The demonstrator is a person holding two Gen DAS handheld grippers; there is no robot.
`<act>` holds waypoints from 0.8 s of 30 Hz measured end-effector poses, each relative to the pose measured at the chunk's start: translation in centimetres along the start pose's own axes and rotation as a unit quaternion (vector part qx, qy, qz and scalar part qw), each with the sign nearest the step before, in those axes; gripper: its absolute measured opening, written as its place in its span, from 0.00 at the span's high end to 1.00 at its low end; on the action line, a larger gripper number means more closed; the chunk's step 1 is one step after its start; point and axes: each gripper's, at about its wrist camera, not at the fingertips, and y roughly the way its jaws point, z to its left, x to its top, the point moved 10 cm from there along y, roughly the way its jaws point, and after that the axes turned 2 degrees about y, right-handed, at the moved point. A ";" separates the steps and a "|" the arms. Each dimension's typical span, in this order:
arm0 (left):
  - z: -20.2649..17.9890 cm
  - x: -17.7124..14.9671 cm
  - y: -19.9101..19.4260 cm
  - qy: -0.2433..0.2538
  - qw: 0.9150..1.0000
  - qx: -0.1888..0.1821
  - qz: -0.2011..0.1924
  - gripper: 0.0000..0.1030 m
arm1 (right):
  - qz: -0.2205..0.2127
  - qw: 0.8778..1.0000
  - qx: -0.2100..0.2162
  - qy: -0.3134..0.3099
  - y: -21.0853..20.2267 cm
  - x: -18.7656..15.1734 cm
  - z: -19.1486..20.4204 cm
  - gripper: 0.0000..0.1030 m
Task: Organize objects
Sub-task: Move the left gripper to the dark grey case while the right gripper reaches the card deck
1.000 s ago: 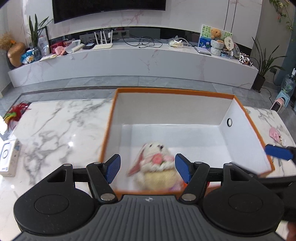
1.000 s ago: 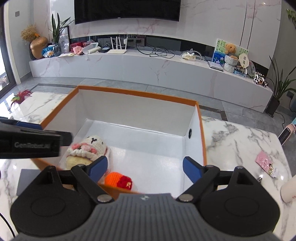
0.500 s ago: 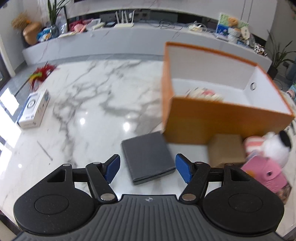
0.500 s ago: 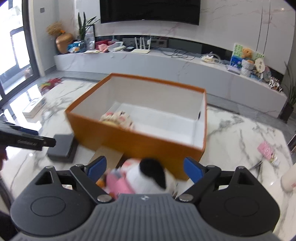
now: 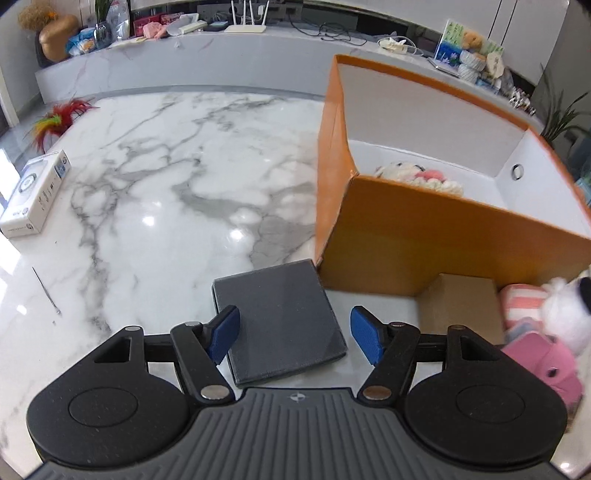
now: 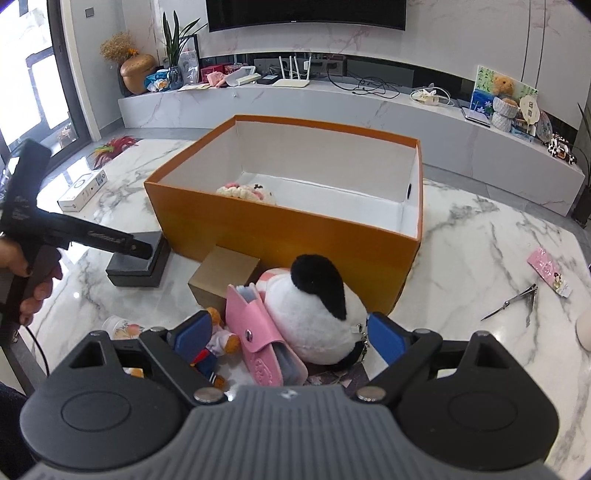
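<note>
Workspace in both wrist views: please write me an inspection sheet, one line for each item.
Surface: white marble table, glossy, with light reflections.
Job's things: orange box open, a crocheted plush inside; dark grey box, tan box, pink wallet, black-and-white plush and a small doll outside, in front of it.
Clutter: white carton, feather toy, nail clipper, pink packet.
Grippers: left gripper jaws open on either side of the dark grey box; right gripper jaws open above the plush and wallet.
Cables: dark cords on the far counter.
Surroundings: TV, router, plants, marble floor.
</note>
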 end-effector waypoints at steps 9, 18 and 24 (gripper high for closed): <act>-1.2 0.1 0.9 0.045 0.998 0.043 -0.021 0.12 | 0.019 1.000 -0.020 0.009 0.8 -1.2 -2.5 0.10; -1.3 -0.5 0.6 0.054 0.997 0.058 -0.021 0.12 | 0.044 0.999 0.015 -0.006 2.7 -4.1 -4.4 0.02; -0.7 -0.4 0.2 0.006 1.000 0.017 -0.018 0.12 | 0.052 0.997 0.041 -0.037 2.1 -4.7 -4.3 0.02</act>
